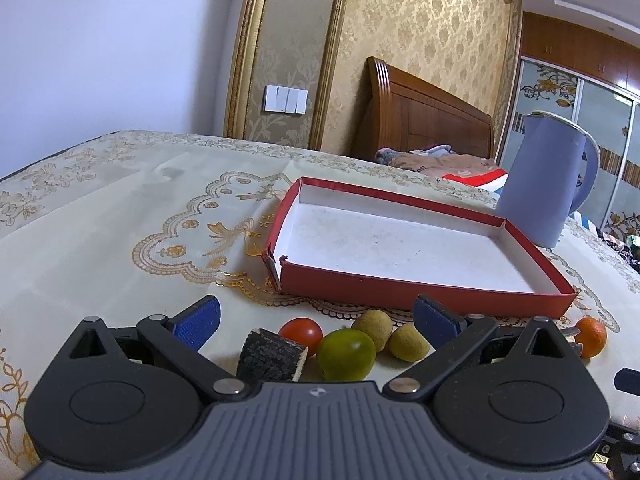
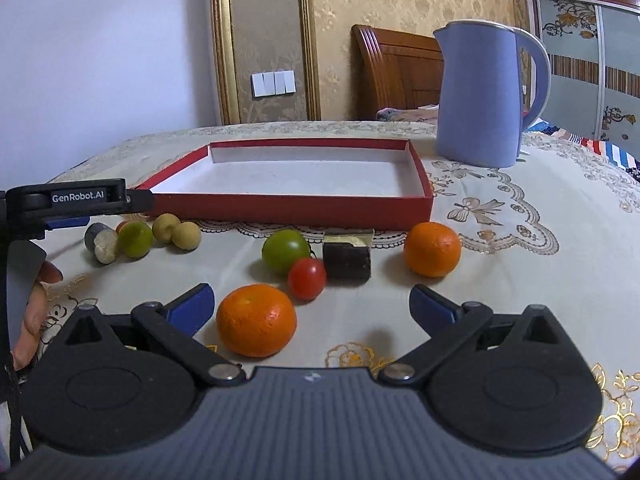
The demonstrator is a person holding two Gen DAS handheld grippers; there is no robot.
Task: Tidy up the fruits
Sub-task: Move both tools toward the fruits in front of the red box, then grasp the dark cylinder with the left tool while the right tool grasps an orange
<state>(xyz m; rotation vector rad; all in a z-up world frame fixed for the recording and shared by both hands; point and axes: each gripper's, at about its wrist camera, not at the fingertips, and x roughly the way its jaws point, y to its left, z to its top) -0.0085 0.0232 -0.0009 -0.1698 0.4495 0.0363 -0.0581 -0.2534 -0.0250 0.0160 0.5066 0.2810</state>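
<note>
A shallow red box [image 1: 420, 292] [image 2: 288, 210] with a white floor lies empty on the tablecloth. In the left wrist view my left gripper [image 1: 316, 318] stands open over a green tomato [image 1: 346, 354], a red tomato [image 1: 301, 331], two yellow-green round fruits [image 1: 372, 323] and a dark sugarcane piece [image 1: 270, 356]. In the right wrist view my right gripper [image 2: 311, 306] is open, an orange [image 2: 256, 320] lying between its fingers untouched. Beyond it lie a red tomato [image 2: 307, 278], a green tomato [image 2: 285, 250], a dark chunk [image 2: 347, 258] and a second orange [image 2: 432, 249].
A lilac kettle [image 2: 480, 96] [image 1: 540, 184] stands behind the box's right end. The left gripper's body [image 2: 68, 202] and a hand [image 2: 34, 312] show at the left edge of the right wrist view. A bed headboard [image 1: 420, 116] rises beyond the table.
</note>
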